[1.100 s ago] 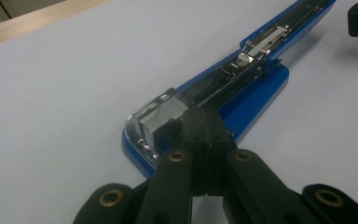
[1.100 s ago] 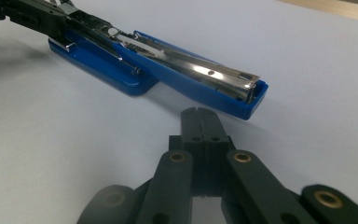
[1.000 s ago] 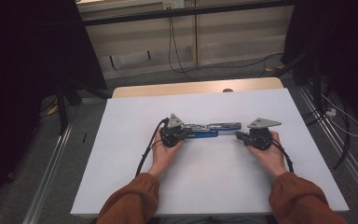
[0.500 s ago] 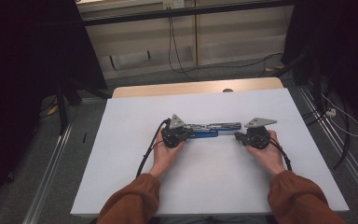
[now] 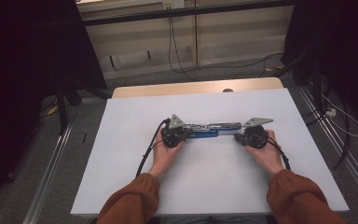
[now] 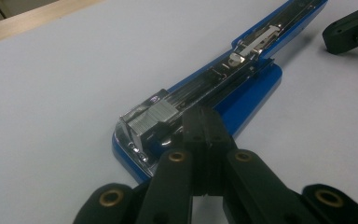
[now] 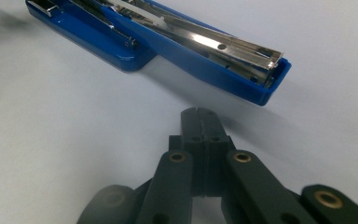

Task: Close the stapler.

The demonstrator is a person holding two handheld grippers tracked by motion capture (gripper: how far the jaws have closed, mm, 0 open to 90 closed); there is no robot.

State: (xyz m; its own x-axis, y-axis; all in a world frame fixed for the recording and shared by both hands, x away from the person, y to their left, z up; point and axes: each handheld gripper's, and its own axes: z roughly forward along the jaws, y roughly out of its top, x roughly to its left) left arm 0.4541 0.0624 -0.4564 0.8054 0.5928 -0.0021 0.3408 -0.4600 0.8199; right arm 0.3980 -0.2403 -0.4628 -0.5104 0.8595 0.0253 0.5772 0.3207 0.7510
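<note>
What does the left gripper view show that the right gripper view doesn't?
Left gripper view alone: a block of staples sitting in the open stapler's metal channel, the left tool closed and over the stapler's near end, a strip of wooden table edge, and the other tool's black tip at top right.

Right gripper view alone: the stapler's flipped-open top arm with its bare metal rail, and the right tool closed, short of it and not touching.

Both: the blue stapler lying open on the white surface.

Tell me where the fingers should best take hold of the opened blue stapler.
Probably the raised top arm of the stapler near its free end, closing across its narrow width from the right gripper's side. That end lifts off the table, leaving room beneath; the base lies flat.
</note>
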